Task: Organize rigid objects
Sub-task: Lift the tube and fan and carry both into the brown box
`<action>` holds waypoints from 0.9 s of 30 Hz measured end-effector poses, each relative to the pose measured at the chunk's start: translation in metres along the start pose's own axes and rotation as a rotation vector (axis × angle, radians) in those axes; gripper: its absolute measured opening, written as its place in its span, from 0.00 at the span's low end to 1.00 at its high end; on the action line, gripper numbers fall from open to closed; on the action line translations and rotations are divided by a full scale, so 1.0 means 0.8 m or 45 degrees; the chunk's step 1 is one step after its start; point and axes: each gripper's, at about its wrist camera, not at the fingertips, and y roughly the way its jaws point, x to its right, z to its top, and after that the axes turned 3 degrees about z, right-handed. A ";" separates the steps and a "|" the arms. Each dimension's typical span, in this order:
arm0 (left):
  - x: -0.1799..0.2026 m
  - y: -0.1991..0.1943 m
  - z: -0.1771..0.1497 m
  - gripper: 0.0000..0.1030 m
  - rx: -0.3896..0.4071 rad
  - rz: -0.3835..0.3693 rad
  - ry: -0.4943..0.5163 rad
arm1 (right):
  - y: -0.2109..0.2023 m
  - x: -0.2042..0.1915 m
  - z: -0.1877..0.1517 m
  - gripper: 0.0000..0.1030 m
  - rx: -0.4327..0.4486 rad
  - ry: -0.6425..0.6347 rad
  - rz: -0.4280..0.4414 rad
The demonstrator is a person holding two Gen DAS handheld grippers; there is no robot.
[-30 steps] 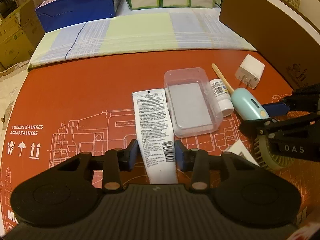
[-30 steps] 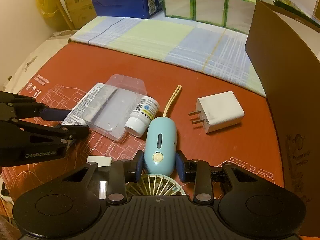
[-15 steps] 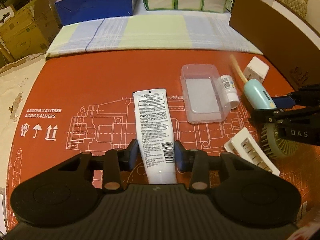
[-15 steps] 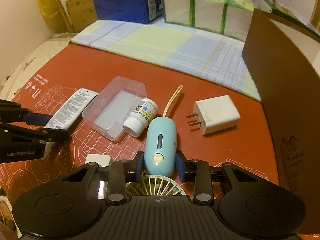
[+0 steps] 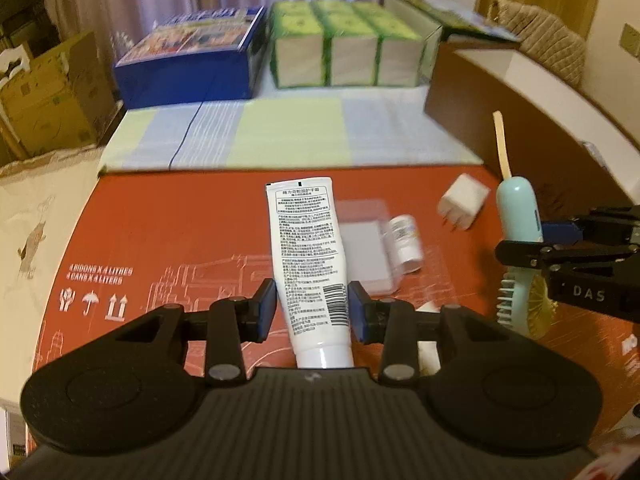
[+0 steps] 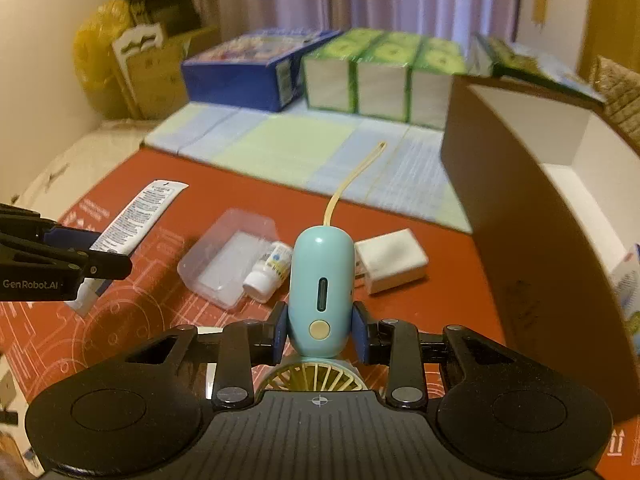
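My left gripper (image 5: 312, 312) is shut on a white tube (image 5: 308, 248) with black print and holds it tilted up off the red mat; the tube also shows in the right wrist view (image 6: 136, 216). My right gripper (image 6: 320, 332) is shut on the handle of a light blue handheld fan (image 6: 320, 288), lifted above the mat, its yellow strap (image 6: 352, 180) pointing away. The fan also shows in the left wrist view (image 5: 520, 216). A clear plastic case (image 6: 228, 256), a small white bottle (image 6: 268, 272) and a white charger plug (image 6: 392, 260) lie on the mat.
A tall brown cardboard box (image 6: 520, 208) with a white inside stands at the right. A striped cloth (image 5: 280, 136), a blue box (image 5: 192, 64) and green-wrapped packs (image 5: 344, 48) lie behind the red mat (image 5: 160, 240). A small white item (image 5: 428, 308) lies under the left gripper.
Both grippers have risen and tilted up, lifting the tube and the fan off the mat. The items left on the mat now look farther away.
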 end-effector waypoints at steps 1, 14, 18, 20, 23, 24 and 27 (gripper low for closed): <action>0.004 -0.005 0.002 0.33 0.015 -0.010 0.005 | -0.007 0.002 0.000 0.29 0.015 0.009 -0.002; 0.076 -0.068 0.045 0.33 0.184 -0.172 0.096 | -0.108 0.023 0.011 0.29 0.231 0.101 0.003; 0.104 -0.079 0.061 0.33 0.229 -0.222 0.138 | -0.139 0.039 0.015 0.29 0.296 0.132 -0.021; 0.123 -0.083 0.071 0.33 0.249 -0.253 0.159 | -0.154 0.050 0.017 0.29 0.332 0.147 -0.042; 0.152 -0.087 0.087 0.33 0.282 -0.298 0.196 | -0.173 0.070 0.022 0.29 0.373 0.168 -0.072; 0.161 -0.089 0.092 0.33 0.293 -0.312 0.209 | -0.179 0.078 0.023 0.29 0.386 0.173 -0.084; 0.192 -0.091 0.109 0.33 0.325 -0.357 0.243 | -0.196 0.102 0.030 0.29 0.423 0.197 -0.114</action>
